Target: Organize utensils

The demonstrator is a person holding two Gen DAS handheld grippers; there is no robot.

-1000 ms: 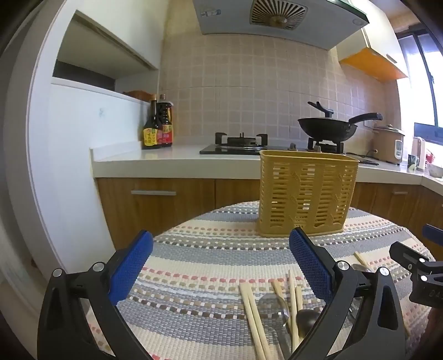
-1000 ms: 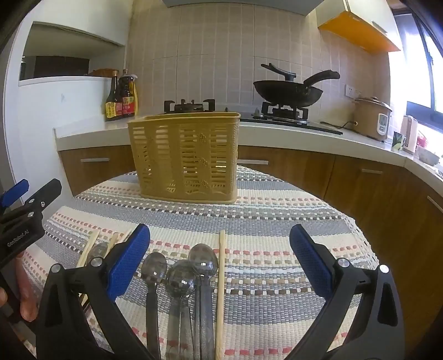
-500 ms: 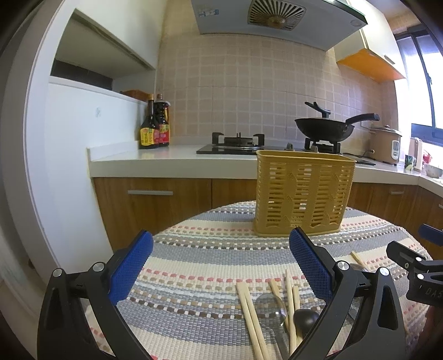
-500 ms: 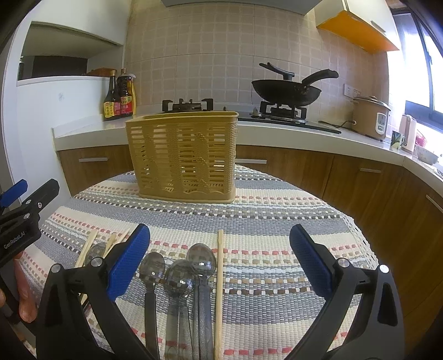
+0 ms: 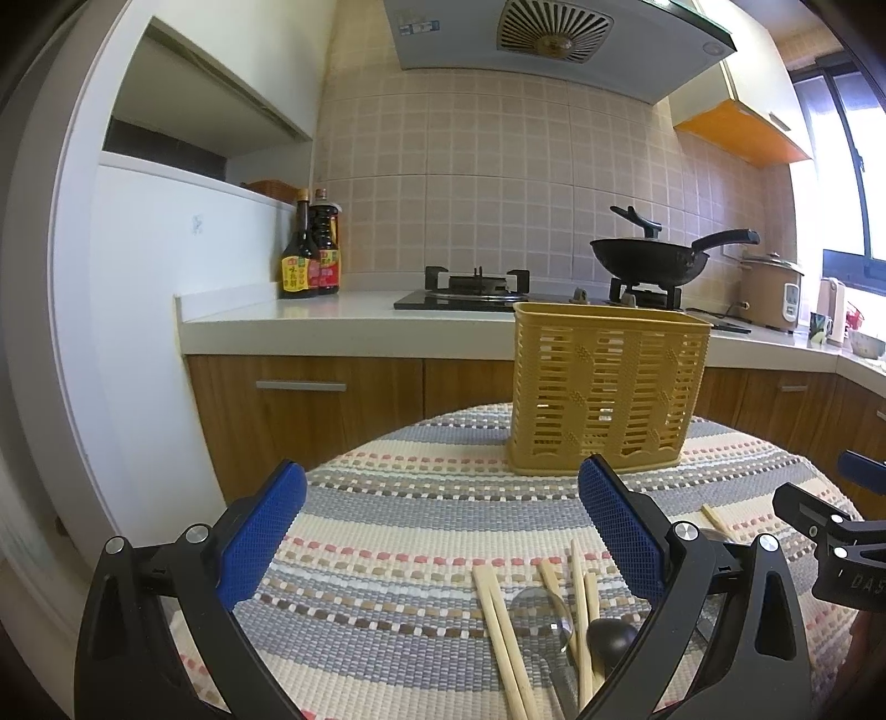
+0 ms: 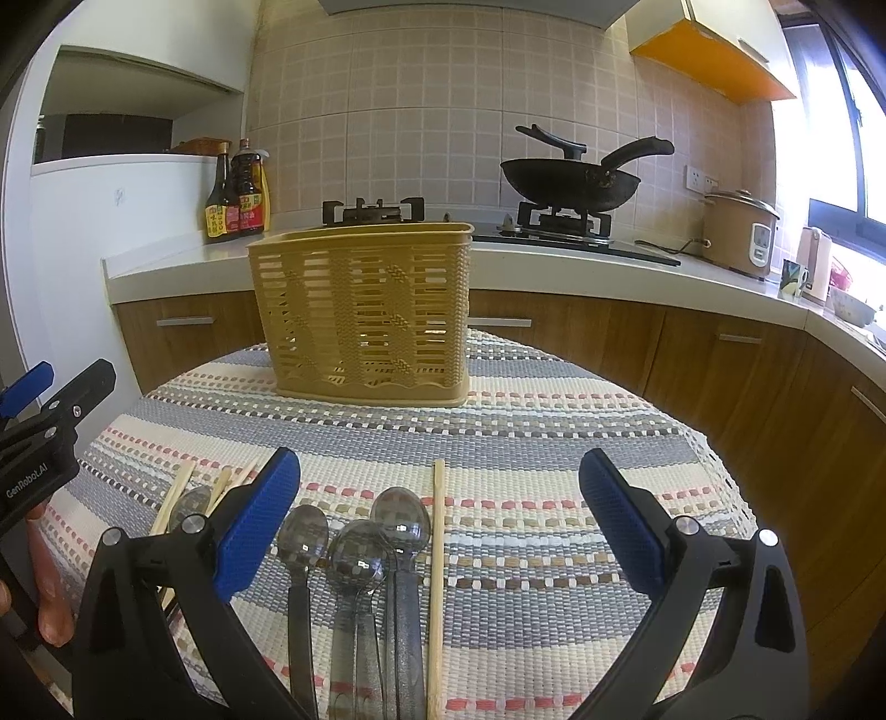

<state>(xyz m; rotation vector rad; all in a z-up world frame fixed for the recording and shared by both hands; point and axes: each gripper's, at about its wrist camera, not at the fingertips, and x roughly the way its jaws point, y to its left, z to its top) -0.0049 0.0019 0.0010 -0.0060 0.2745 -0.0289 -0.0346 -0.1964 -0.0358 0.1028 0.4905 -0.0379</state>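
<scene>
Both claws hang low over the striped cloth (image 6: 554,443) on the bench, pointing toward the yellow basket (image 6: 362,310), which stands upright at the far side of the cloth. The left claw (image 5: 443,531) is spread wide and grips nothing; the right claw (image 6: 437,526) is likewise released, its blue pads well apart.

Compared with a second ago, the left claw has tipped slightly upward: the basket (image 5: 606,387) sits a little lower in its view. The right claw has barely shifted.

The right wrist view shows three spoons (image 6: 354,559) lying side by side on the near side of the basket, bowls pointing toward it, with a single chopstick (image 6: 437,554) just beside them. The left wrist view shows what the other mostly hides: several chopsticks (image 5: 501,620) and two more spoons (image 5: 542,609) clustered together, again nearer than the basket. It alone catches the range hood (image 5: 554,39) above the basket.
</scene>
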